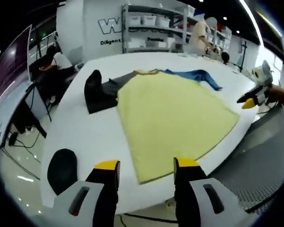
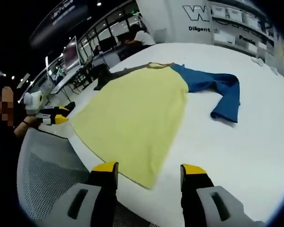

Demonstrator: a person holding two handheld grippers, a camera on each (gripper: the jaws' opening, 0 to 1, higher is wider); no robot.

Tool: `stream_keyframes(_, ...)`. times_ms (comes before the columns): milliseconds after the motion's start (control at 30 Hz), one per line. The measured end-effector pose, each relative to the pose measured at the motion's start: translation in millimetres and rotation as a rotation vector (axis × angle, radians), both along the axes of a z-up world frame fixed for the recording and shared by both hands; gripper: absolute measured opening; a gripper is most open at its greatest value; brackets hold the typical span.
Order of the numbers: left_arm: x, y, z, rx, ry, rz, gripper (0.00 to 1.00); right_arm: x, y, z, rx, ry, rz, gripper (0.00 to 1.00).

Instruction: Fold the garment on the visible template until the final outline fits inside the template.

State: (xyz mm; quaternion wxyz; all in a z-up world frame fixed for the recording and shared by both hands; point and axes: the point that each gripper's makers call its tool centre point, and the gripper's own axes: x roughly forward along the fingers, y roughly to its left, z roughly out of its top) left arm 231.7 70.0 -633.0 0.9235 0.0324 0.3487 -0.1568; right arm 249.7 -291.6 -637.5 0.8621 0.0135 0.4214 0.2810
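A: Where did we have the garment (image 1: 173,116) at that point?

B: Spread flat on the white table (image 1: 85,137), its yellow body fanned wide with the hem running close along the near edge. One blue sleeve (image 2: 217,90) lay stretched toward the far side; a dark sleeve (image 1: 102,92) sat bunched toward the opposite edge.

A: And our tongs?

B: Both empty. The left gripper (image 1: 146,166) hung with its jaws spread just above the hem corner, touching nothing. The right gripper (image 2: 149,169) was the same, jaws apart over the other hem corner, gripping no cloth.

A: So what worried us?

B: Mainly that hem. We judged that a careless pinch so near the table's edge could drag the cloth off it and out of the workspace. The fabric looked thin and limp, so we might have caught only one layer, or let it slip free partway through a fold.

A: The sleeves?

B: They reached well beyond the body. Folded unevenly, they'd likely poke outside the outline. We couldn't make out any template under the cloth, so aligning to it was guesswork.
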Motion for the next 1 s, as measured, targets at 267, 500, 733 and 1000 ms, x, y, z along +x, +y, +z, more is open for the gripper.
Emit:
stream_keyframes(267,2.8,-11.1,8.2,-0.054,-0.015,0.026,0.78,35.3,-25.4,14.2,0.053,-0.069,-0.13,0.63)
stream_keyframes(500,3.7,-5.7,8.0,-0.041,-0.015,0.08,0.96,67.0,-52.4,23.1,0.074,-0.114,-0.205,0.62)
stream_keyframes(733,4.8,-14.4,12.7,-0.046,-0.028,0.074,0.99,98.6,-75.0,17.4,0.077,-0.127,-0.286,0.61)
stream_keyframes(1000,4.9,-29.2,23.4,-0.004,-0.047,0.057,0.99,123.6,-89.6,-4.0,0.043,-0.115,-0.33,0.55)
